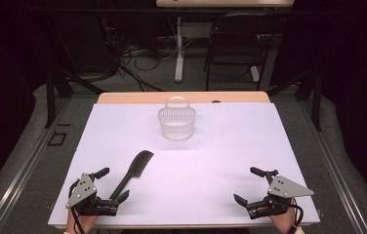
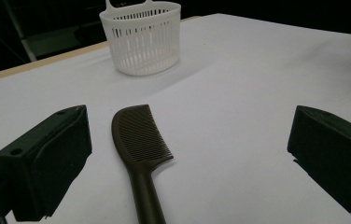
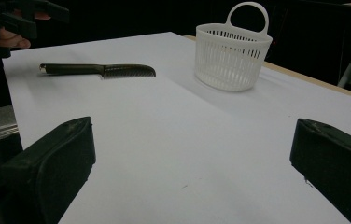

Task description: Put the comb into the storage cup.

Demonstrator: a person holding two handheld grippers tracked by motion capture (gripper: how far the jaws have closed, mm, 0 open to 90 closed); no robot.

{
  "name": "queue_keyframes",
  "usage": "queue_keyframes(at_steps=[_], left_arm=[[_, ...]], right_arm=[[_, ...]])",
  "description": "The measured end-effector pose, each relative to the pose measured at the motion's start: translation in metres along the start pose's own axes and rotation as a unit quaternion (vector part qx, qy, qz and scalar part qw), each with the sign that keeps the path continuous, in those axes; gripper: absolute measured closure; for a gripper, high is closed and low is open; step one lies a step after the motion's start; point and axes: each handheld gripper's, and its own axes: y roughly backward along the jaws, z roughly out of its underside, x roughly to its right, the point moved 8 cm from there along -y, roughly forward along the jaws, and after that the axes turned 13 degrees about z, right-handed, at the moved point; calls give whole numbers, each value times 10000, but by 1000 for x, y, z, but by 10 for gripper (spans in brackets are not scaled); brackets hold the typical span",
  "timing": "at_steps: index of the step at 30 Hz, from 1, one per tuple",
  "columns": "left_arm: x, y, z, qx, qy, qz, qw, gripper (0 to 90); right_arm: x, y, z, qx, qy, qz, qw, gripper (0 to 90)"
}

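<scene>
A dark comb (image 1: 133, 171) lies flat on the white table sheet (image 1: 220, 146), its toothed head pointing toward the far side. My left gripper (image 1: 112, 184) rests at the near left with its jaws wide apart; the comb's handle (image 2: 146, 196) runs between them without touching either pad. A white slatted basket (image 1: 177, 122) with a loop handle stands upright near the far edge, seen too in the left gripper view (image 2: 142, 35) and the right gripper view (image 3: 232, 53). My right gripper (image 1: 248, 186) sits at the near right, open, with bare sheet between its jaws. The comb (image 3: 99, 70) lies far off to its left.
The wooden table edge (image 1: 137, 97) shows beyond the sheet. A black chair (image 1: 235, 44) and a white table leg (image 1: 178, 48) stand on the floor behind, among cables. Dark stands flank both sides of the table.
</scene>
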Motion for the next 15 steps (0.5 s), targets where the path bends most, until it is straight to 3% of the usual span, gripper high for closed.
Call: queue_keyframes(at_steps=[12, 15], left_arm=[[1, 1, -2, -86, 30, -83, 9999, 0], [2, -2, 1, -271, 87, -73, 9996, 0]], right_arm=[[-1, 0, 1, -35, 32, -27, 10000, 0], [-2, 0, 1, -37, 23, -29, 10000, 0]])
